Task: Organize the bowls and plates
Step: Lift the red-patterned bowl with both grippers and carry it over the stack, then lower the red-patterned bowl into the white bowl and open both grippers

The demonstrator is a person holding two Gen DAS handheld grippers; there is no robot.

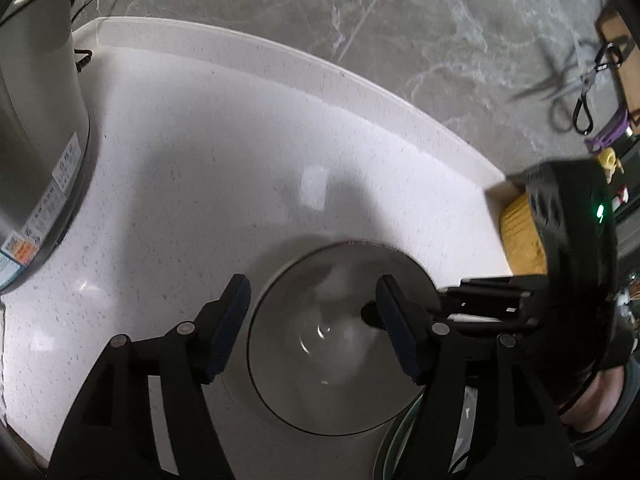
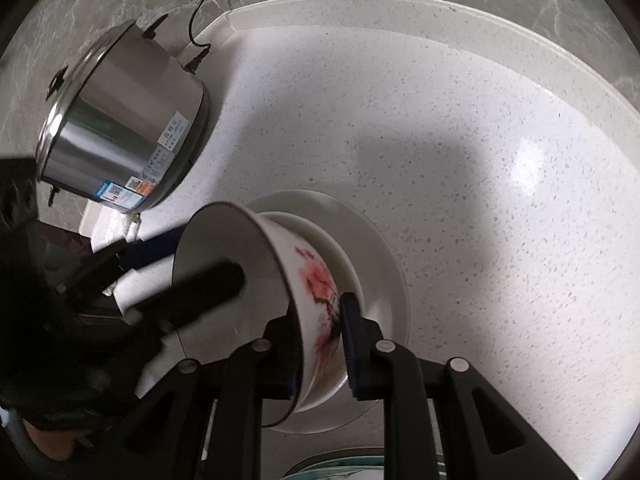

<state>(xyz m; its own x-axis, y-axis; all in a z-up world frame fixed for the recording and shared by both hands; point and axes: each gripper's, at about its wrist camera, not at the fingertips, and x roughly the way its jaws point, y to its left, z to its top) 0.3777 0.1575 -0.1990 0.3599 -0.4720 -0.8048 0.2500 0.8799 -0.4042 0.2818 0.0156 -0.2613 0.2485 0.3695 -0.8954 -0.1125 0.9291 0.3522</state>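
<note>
Bowl (image 2: 316, 280) with red blossoms, tilted, clamped by right tool (image 2: 320, 344); left tool (image 1: 312, 324) open; pot (image 2: 120, 128) labels unreadable.

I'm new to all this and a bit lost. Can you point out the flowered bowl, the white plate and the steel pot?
flowered bowl (image 2: 316, 280): right wrist view, on its painted outer wall.
white plate (image 2: 384, 276): right wrist view, on its bare rim.
steel pot (image 2: 128, 120): right wrist view, on its shiny side.

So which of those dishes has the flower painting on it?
The bowl clamped in the right gripper, tilted on its side, carries pink blossoms. The plates stacked beneath it are plain white.
</note>
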